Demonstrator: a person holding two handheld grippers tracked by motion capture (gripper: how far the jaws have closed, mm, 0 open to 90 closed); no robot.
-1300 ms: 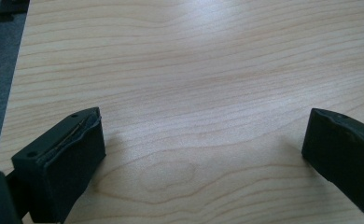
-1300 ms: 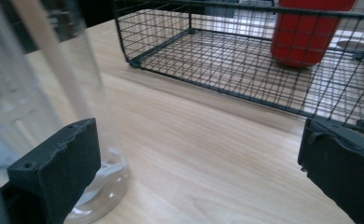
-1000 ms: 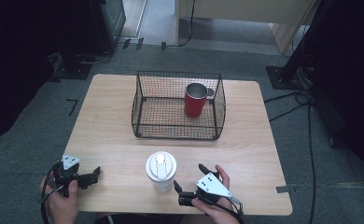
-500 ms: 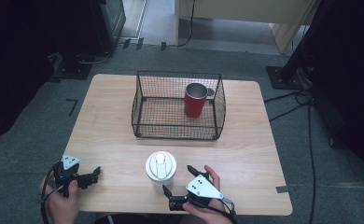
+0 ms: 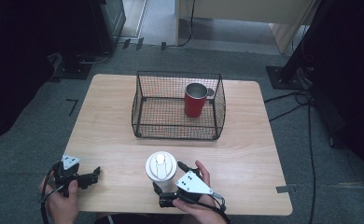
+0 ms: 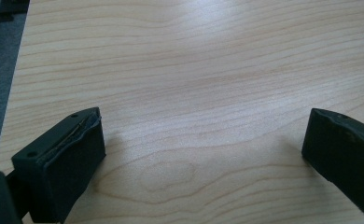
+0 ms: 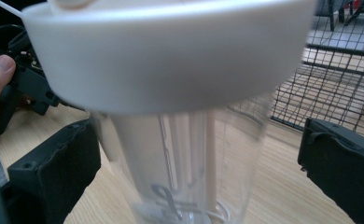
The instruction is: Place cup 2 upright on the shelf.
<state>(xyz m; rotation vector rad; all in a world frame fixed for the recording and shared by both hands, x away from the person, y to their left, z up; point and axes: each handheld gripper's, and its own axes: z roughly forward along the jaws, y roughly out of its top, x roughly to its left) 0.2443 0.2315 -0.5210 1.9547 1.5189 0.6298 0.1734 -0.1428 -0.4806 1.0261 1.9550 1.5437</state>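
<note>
High view: right gripper (image 5: 167, 186), partly hidden under its grey plate, flanks the upright white-lidded cup (image 5: 161, 169). Left gripper (image 5: 94, 173) lies well apart.

Left gripper view: jaws wide over bare table (image 6: 194, 93).

Right gripper view: jaws wide; blurred cup between them, its base cut off.

We see the clear plastic tumbler with a white lid (image 7: 180, 116) standing on the light wooden table (image 5: 245, 154) between the right gripper's (image 5: 170, 179) two spread fingers (image 7: 54, 168), one to each side of it. Beyond those fingers, farther up the table, sits the black wire basket (image 5: 178, 133), and in its far right corner stands the red metal mug (image 5: 195, 100). The left gripper (image 5: 92, 175) lies well to the left of the tumbler, near the table's front edge, and between its parted fingers (image 6: 66, 158) we find bare tabletop.
</note>
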